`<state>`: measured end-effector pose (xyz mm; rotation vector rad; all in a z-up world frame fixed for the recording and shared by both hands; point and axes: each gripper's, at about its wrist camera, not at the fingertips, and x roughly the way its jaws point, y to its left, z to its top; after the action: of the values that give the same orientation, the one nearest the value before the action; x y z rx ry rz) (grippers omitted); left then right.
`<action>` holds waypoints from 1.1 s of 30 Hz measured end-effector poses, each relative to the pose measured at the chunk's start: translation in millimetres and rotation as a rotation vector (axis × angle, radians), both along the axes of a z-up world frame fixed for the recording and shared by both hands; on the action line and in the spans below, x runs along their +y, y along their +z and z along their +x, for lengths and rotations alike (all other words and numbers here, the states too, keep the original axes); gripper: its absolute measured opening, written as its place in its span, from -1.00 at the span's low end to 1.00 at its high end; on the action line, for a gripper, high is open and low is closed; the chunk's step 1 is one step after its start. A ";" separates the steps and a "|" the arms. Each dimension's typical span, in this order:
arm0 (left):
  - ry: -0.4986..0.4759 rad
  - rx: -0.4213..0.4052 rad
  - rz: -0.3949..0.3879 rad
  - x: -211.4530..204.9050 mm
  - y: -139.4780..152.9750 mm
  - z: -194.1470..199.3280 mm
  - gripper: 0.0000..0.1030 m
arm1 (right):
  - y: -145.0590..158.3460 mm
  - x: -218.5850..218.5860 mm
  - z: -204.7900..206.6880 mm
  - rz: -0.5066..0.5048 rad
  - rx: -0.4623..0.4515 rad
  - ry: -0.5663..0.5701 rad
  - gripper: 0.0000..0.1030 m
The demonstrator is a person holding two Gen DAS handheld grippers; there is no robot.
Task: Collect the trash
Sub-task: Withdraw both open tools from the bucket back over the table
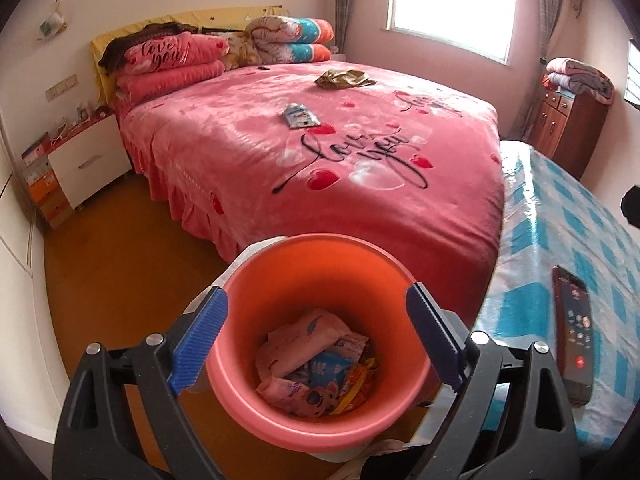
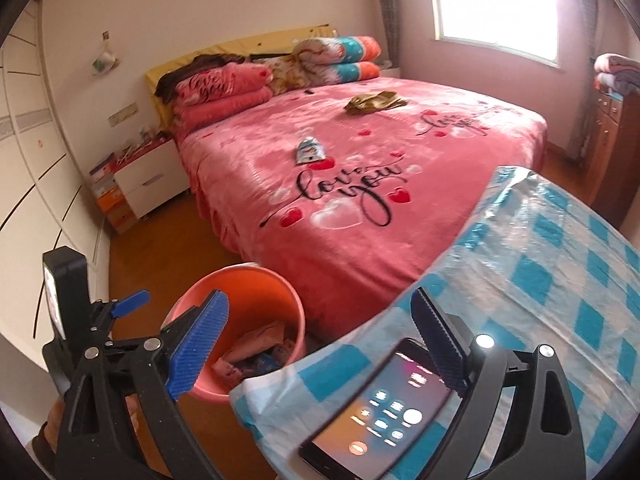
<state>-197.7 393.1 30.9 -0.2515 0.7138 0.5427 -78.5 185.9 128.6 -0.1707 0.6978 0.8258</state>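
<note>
Left hand-held gripper [image 1: 316,344] spread wide above bucket [image 1: 248,320] rim.

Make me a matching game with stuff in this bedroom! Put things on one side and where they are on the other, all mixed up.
Things:
1. Phone
2. Blue-and-white wrapper
3. Pink wrappers
4. Folded quilt

Places:
A. inside the orange bucket
B. at the head of the pink bed, next to the pillows
C. on the blue checked cloth
D. in the middle of the pink bed

Pairs: 1-C, 2-D, 3-A, 4-B
</note>
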 end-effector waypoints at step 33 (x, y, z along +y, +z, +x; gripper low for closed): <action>-0.344 -0.143 0.114 -166.2 77.5 43.7 0.78 | 24.5 -182.4 -5.3 0.124 -0.077 -0.355 0.84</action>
<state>-154.0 226.8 108.3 -0.0574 0.5688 0.2329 -83.8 3.5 153.0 0.0336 0.5809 0.5169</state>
